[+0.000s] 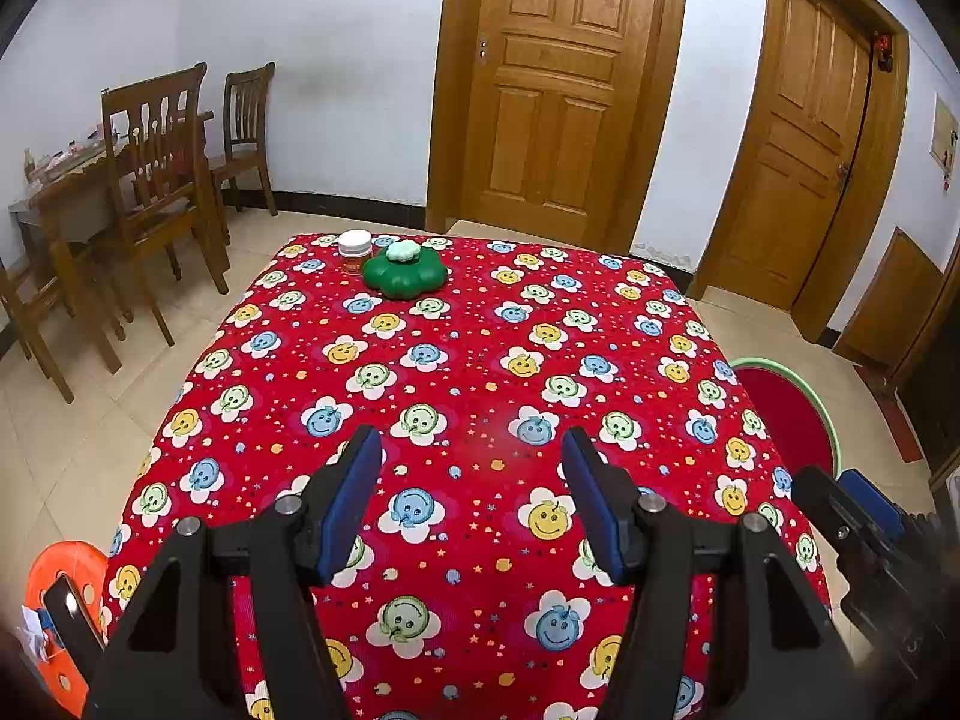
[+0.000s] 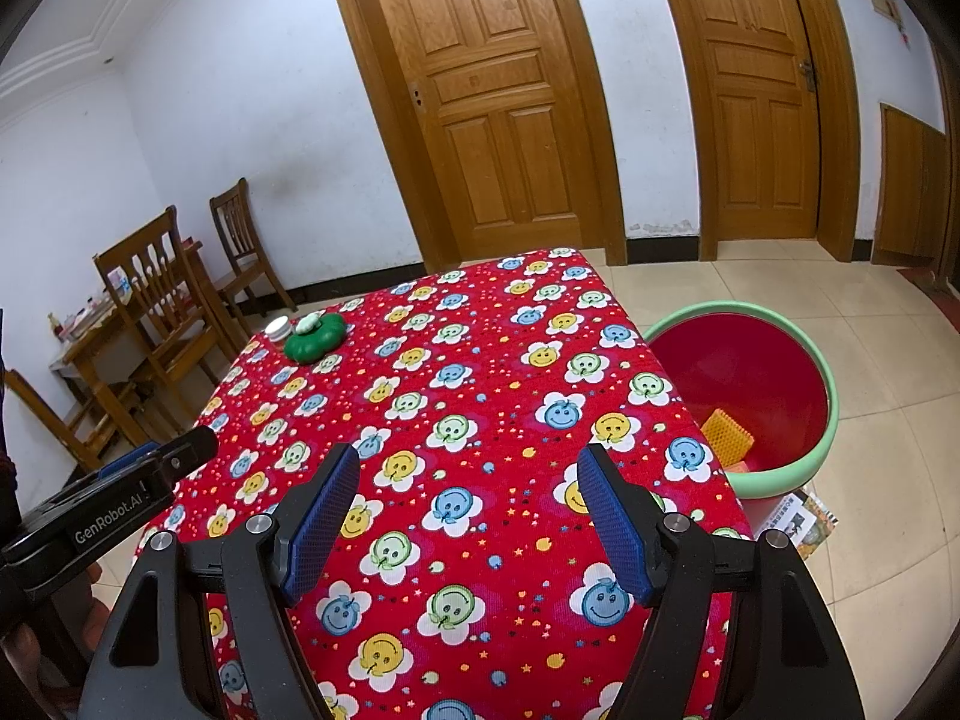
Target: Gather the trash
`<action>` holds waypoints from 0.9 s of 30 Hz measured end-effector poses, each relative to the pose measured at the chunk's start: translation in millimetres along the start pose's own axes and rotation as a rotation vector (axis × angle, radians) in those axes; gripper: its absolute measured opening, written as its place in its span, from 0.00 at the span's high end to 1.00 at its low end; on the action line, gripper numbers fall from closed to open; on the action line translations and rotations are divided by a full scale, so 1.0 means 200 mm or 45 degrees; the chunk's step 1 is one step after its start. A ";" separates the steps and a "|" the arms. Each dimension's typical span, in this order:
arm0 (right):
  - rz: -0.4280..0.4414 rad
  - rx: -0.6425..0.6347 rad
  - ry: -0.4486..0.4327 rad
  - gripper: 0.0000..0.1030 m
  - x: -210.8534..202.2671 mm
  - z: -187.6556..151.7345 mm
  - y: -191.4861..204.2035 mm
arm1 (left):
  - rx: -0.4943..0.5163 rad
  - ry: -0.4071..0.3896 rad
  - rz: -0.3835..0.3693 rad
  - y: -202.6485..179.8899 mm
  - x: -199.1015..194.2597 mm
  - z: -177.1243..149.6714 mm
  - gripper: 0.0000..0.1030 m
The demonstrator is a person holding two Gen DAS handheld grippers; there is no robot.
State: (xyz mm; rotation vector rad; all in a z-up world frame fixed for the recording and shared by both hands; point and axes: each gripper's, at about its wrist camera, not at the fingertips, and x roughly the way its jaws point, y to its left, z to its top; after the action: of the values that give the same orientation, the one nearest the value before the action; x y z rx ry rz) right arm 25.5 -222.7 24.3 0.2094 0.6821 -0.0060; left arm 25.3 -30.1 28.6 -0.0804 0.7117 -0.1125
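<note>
Two grippers, both hovering low over the near edge of the desk, fingers spread wide and holding nothing. Left gripper centred in the lower part of its own view; right gripper same deal in its view.

Not much left on the flowery red cloth: just a green flower-shaped container with a pale lid and a small white jar touching it, both way off at the far end, upper left of centre in the left wrist view. Could be trash, could be keepers, hard to call from here.

Red bin with a green rim sitting on the floor just beside the desk, right side of the right wrist frame. Already some stuff inside, an orange-yellow ridged piece and something else underneath, too hidden to name.

Stuff that could go sideways, guessing here:
- Long reach to the far end, so a good chance of clipping the jar while going for the green thing, since the two are touching.
- Rounded lobes on that container, likely slippy between flat pads.
- Cloth could snag and drag if fingers dip too low.
- Drop short of the bin and onto the floor tiles.
</note>
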 end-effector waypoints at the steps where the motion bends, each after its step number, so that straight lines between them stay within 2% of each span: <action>1: 0.000 0.000 0.000 0.26 0.00 0.00 0.00 | 0.000 0.001 0.000 0.00 0.00 0.00 0.40; 27: 0.001 0.002 0.001 0.26 0.00 0.00 0.00 | -0.004 0.000 -0.004 0.01 0.00 0.00 0.40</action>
State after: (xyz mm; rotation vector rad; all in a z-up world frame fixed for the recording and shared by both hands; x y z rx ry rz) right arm 25.5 -223.4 24.8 0.2109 0.6830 -0.0059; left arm 24.8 -27.5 28.6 -0.0845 0.7115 -0.1140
